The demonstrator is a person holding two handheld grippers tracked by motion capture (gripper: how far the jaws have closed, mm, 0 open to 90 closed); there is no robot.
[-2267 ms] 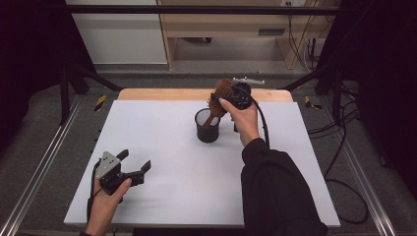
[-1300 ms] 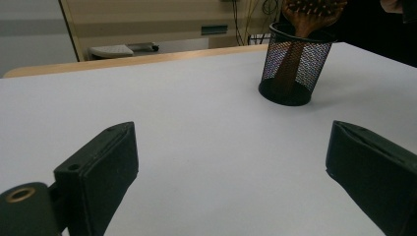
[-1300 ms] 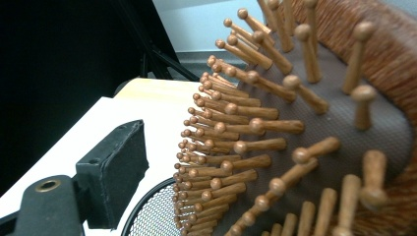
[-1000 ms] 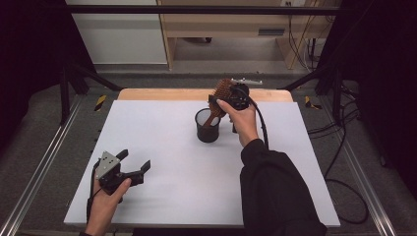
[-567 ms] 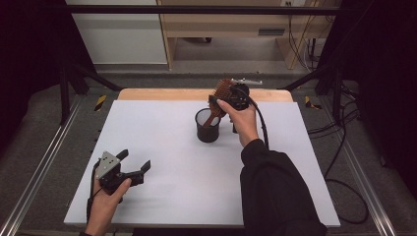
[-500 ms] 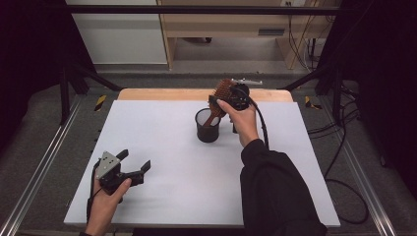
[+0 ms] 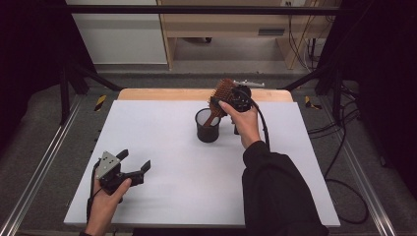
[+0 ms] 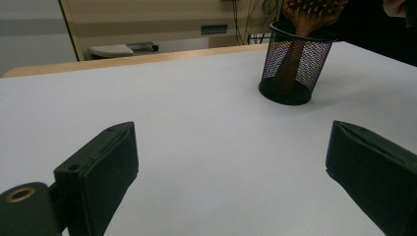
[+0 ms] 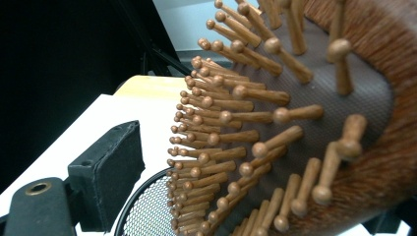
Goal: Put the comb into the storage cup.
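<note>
Nothing has shifted since the earlier frames: both hands sit where they were. At upper centre of the high view, the right gripper [image 7: 227,102] has its fingers spread wide around the wooden hairbrush [image 7: 223,93] head, its handle standing in the black mesh cup [image 7: 207,129]. At lower left, the left gripper [image 7: 132,166] rests on the white tabletop [image 7: 167,162], fingers wide open, empty.

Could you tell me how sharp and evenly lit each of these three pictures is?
High view: the white table is evenly lit, the surroundings fall into darkness. Left gripper view: the mesh cup is crisp, with a soft shadow at its base; the near fingers are slightly soft. Right gripper view: the hairbrush sits very close, its nearest wooden pins blurred, and the left background is black.
</note>
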